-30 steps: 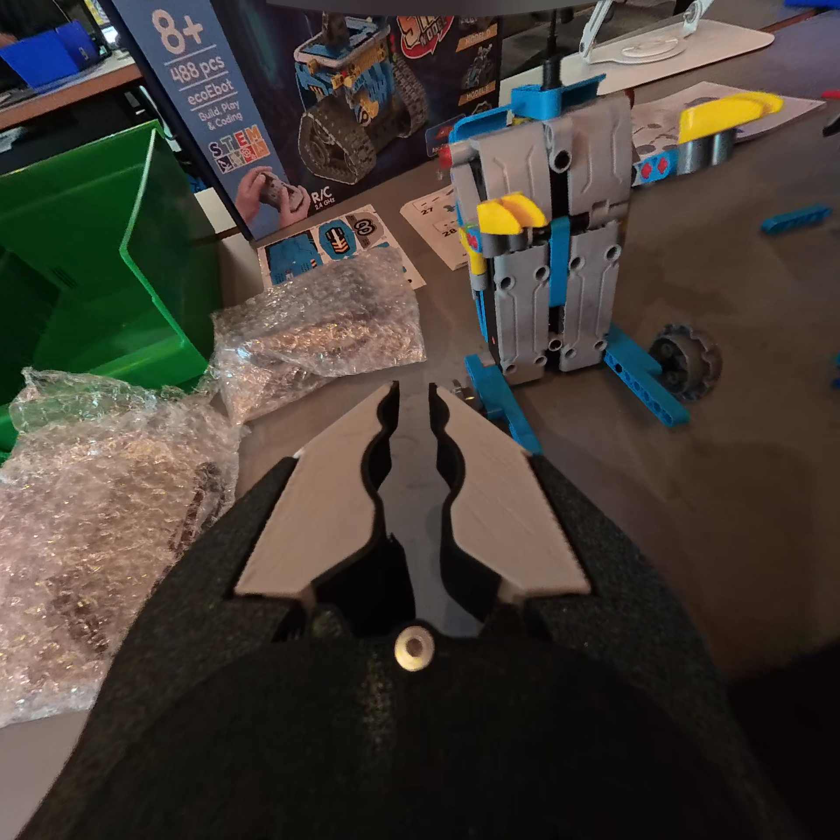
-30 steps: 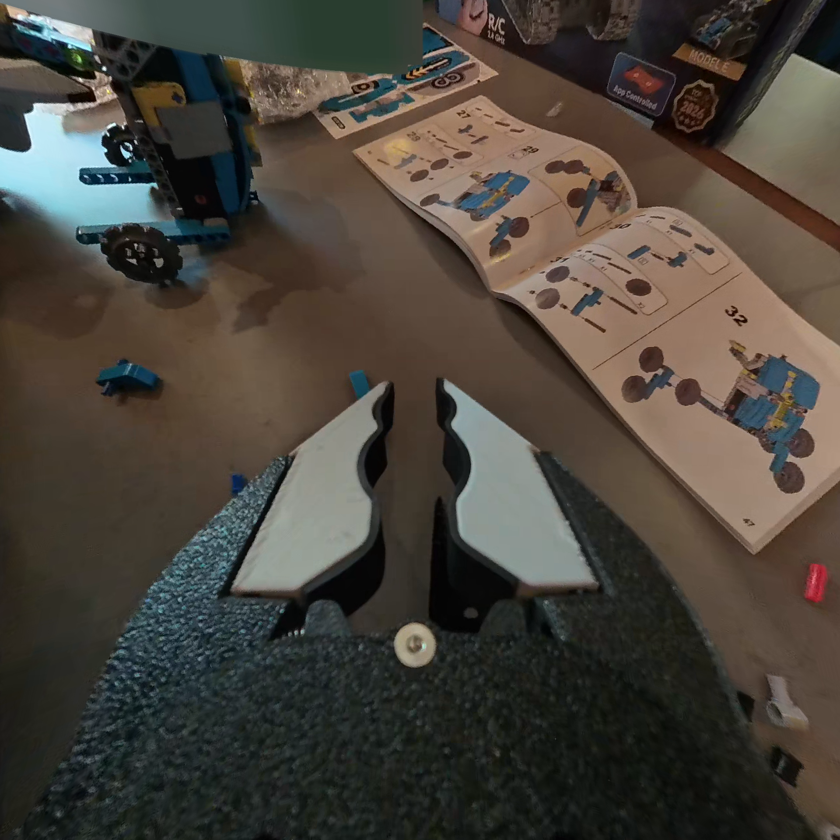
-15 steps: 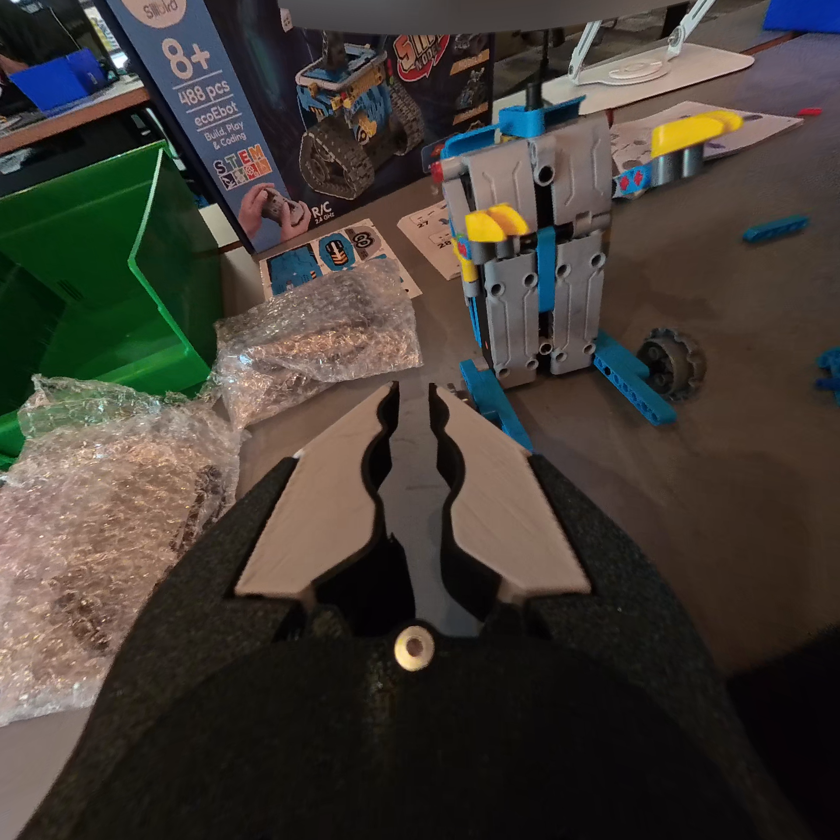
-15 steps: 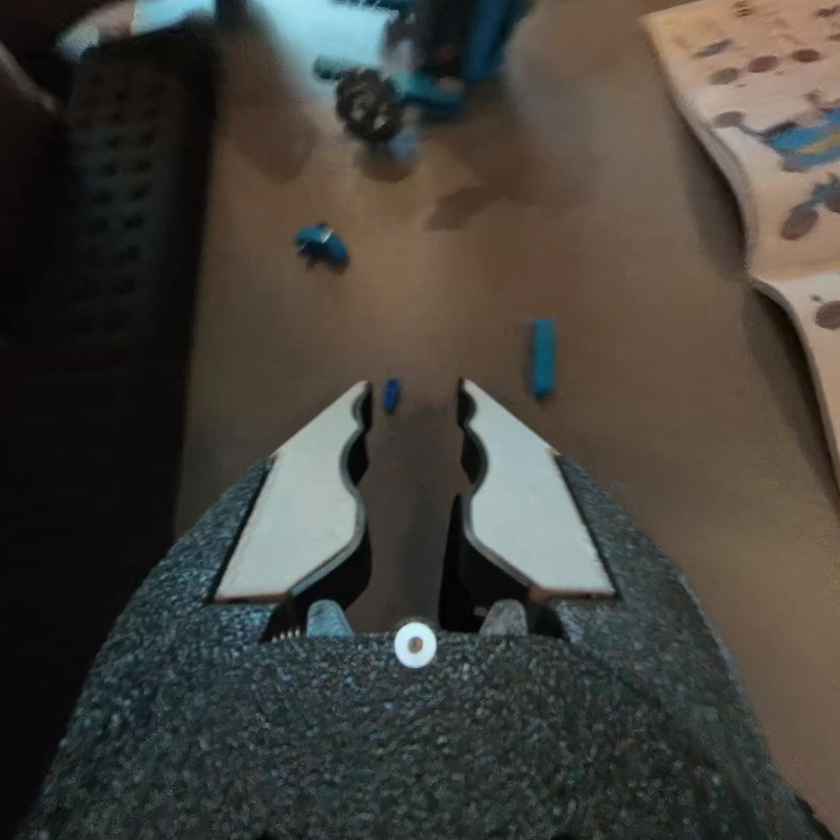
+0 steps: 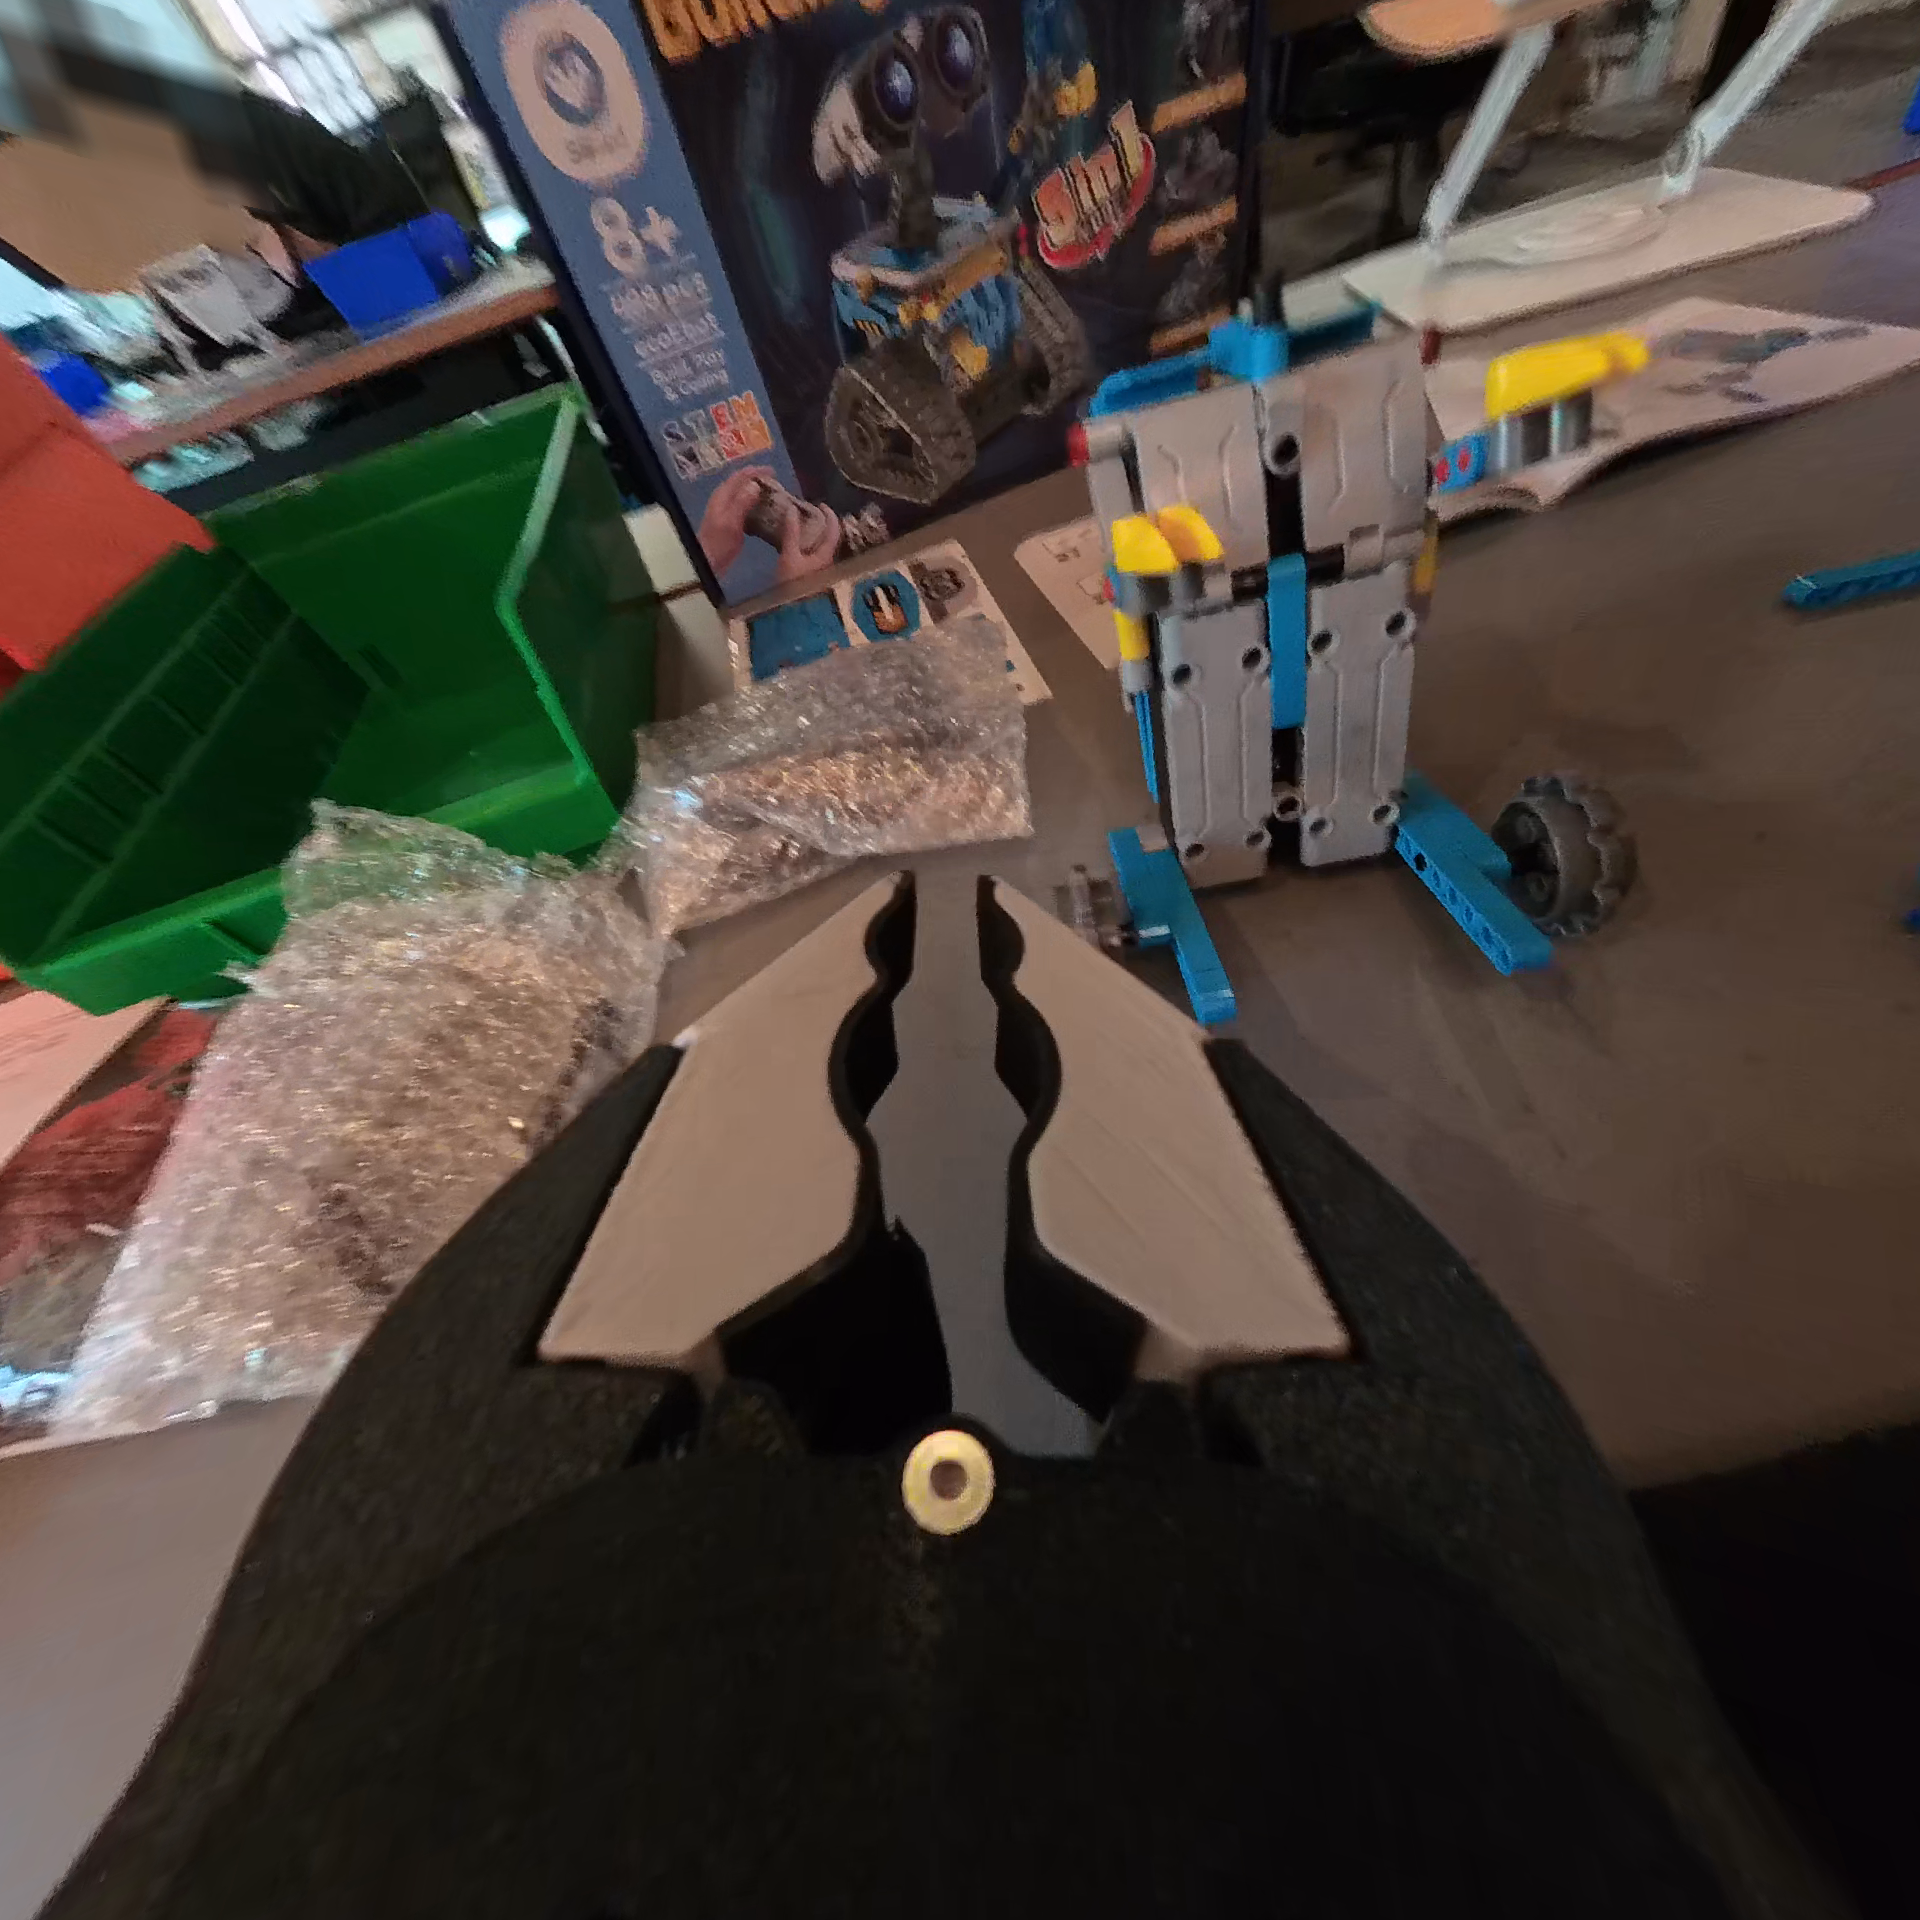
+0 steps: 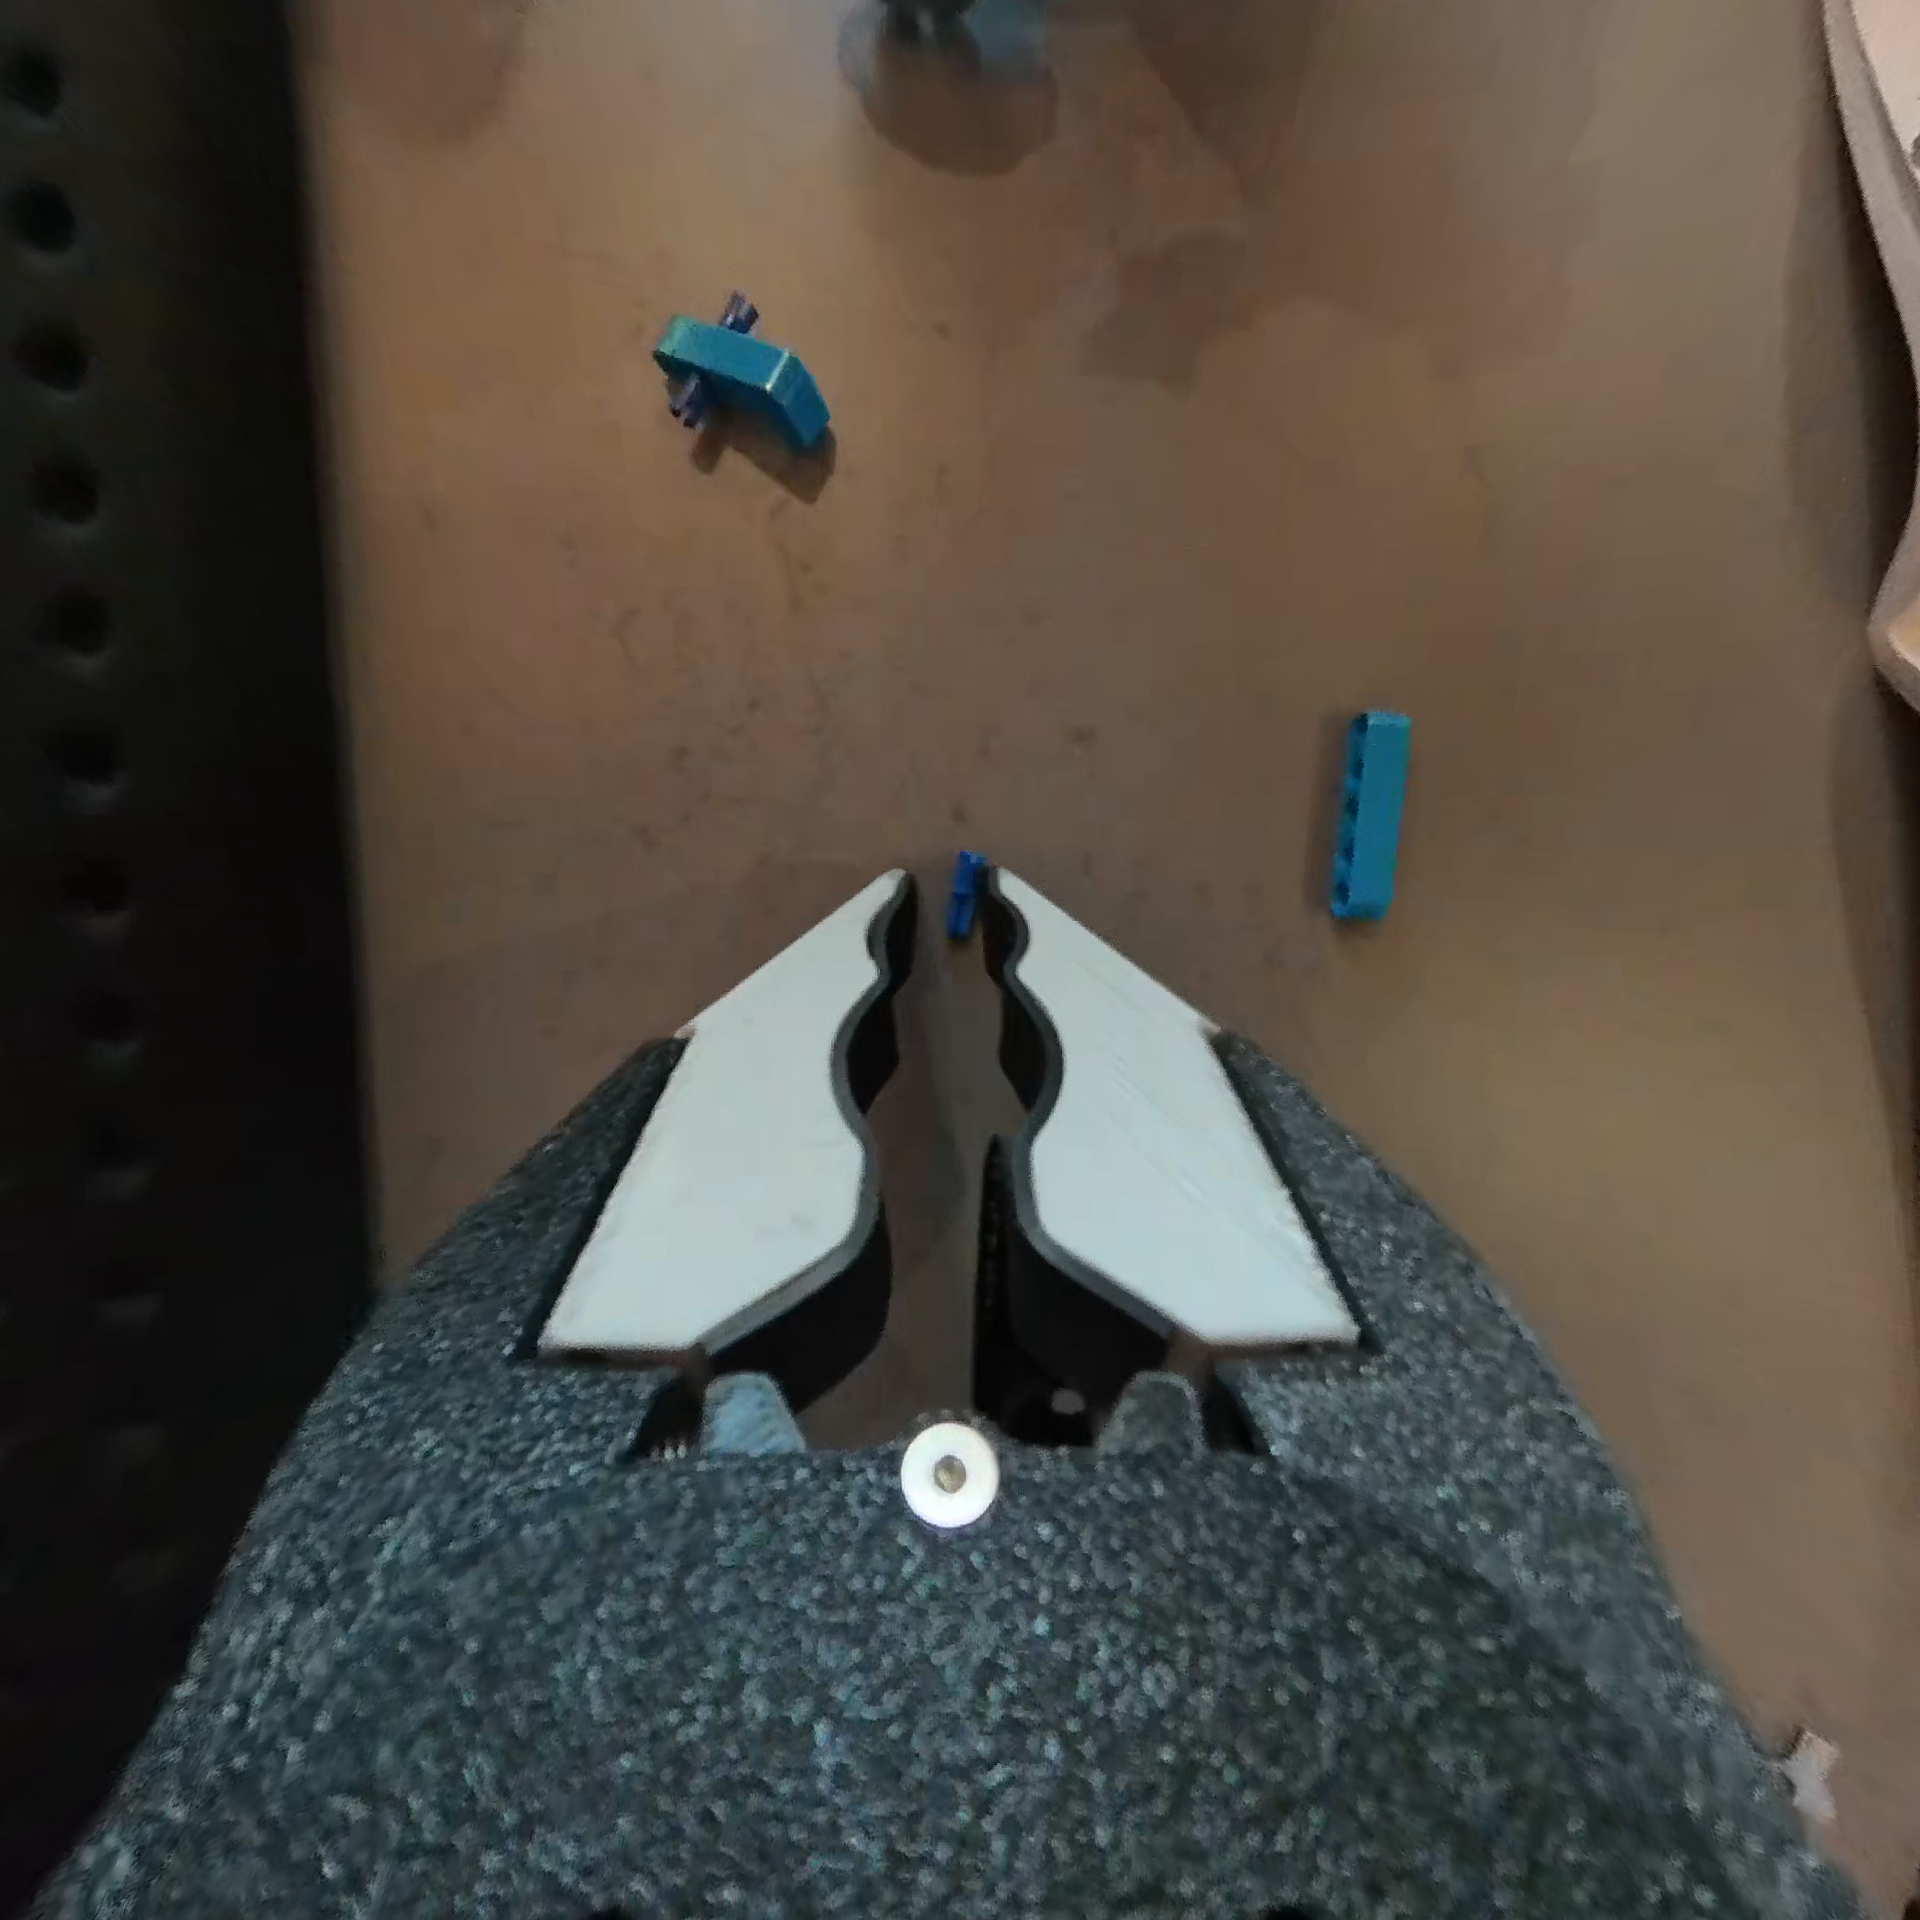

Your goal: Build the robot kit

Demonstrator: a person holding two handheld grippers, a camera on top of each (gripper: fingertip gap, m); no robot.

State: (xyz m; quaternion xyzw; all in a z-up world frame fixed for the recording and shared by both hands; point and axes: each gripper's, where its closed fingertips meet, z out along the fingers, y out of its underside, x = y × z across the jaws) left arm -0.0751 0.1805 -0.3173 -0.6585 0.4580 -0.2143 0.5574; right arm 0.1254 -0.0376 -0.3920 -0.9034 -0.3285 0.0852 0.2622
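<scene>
Ahead of the left claw [image 5: 945, 883] a narrow strip of bare table [image 5: 1558, 1195] runs between the bubble-wrap packets [image 5: 831, 769] on its left and the upright grey-and-blue model [image 5: 1273, 634] on its right. Under the right claw [image 6: 948, 878] the table lies mostly open; a small blue pin [image 6: 964, 891] sits at its tips, a blue beam [image 6: 1369, 816] to the right, a bent blue piece [image 6: 743, 374] farther ahead

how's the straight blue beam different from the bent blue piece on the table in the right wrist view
The straight blue beam is a plain bar showing a row of holes; the bent blue piece is angled, with dark pins sticking out of it. The beam lies right of the right gripper; the bent piece lies farther ahead, to the left. Both lie loose on the brown table.
</scene>
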